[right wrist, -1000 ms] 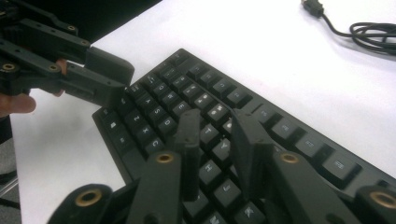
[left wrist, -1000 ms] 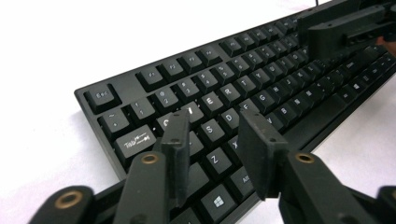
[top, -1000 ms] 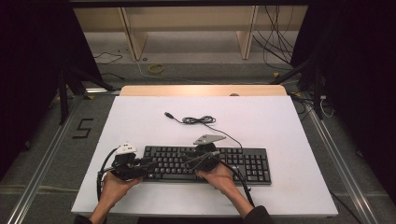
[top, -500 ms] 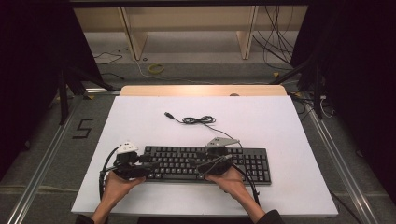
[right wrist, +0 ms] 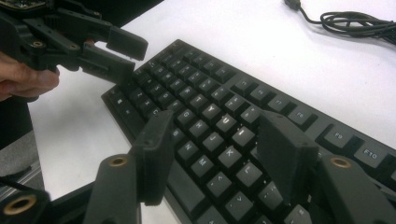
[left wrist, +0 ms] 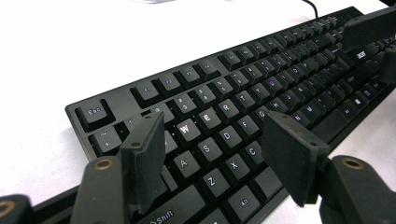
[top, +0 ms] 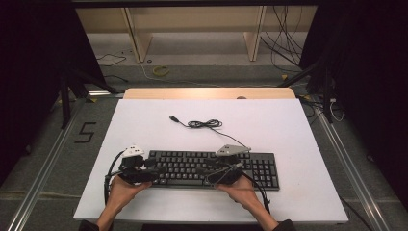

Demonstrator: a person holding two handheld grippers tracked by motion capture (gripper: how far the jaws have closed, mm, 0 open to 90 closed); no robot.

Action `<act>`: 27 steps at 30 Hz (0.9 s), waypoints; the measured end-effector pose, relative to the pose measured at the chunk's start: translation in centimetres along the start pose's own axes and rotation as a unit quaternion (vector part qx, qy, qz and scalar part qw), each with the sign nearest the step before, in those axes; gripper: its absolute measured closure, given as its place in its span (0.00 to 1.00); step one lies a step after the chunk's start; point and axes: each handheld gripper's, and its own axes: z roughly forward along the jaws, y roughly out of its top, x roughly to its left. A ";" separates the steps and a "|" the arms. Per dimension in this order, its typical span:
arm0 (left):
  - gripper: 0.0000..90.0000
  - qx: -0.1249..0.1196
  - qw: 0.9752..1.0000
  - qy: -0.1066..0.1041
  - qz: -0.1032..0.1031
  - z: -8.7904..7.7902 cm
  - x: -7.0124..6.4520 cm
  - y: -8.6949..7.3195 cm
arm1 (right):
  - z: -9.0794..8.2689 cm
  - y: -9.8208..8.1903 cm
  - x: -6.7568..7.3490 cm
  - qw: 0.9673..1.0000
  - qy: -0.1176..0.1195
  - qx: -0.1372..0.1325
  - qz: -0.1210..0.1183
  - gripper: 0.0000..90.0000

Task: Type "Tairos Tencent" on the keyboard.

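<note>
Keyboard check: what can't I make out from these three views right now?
- Keyboard front edge, high view: hidden under left gripper and right gripper.
- Key legends, high view: too small.
- Numpad end, left gripper view: cut off by the frame edge.
- Cable plug type: too small.

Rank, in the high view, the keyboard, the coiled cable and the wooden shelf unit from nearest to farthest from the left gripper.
From the left gripper:
1. Keyboard, right under its open jaws at the table's near edge.
2. Coiled cable, mid-table, beyond the keyboard.
3. Wooden shelf unit, on the floor past the table's far edge.
</note>
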 end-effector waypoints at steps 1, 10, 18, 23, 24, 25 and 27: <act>0.44 0.000 1.000 0.000 0.000 0.0 0.0 0.0 | -0.1 -0.1 0.0 1.000 0.000 0.001 -0.001 0.51; 0.51 0.004 1.000 -0.002 0.005 0.9 -0.1 0.2 | -0.8 -0.6 0.1 1.000 -0.004 -0.005 -0.001 0.46; 0.72 0.006 1.000 -0.007 0.027 1.7 -0.6 0.5 | -1.5 -1.4 0.2 1.000 -0.009 -0.004 -0.004 0.42; 0.85 0.006 0.999 0.000 0.038 2.0 -0.8 0.8 | -1.9 -1.7 0.3 1.000 -0.011 -0.008 -0.006 0.41; 0.87 0.006 0.999 0.000 0.040 2.1 -0.8 0.9 | -2.0 -1.7 0.3 1.000 -0.011 -0.009 -0.006 0.40; 0.89 0.008 0.999 0.000 0.039 2.2 -0.8 1.0 | -2.1 -1.7 0.3 1.000 -0.010 -0.011 -0.004 0.40; 0.94 0.012 0.999 -0.001 0.044 2.4 -0.8 1.2 | -2.2 -1.7 0.4 1.000 -0.009 -0.010 -0.006 0.40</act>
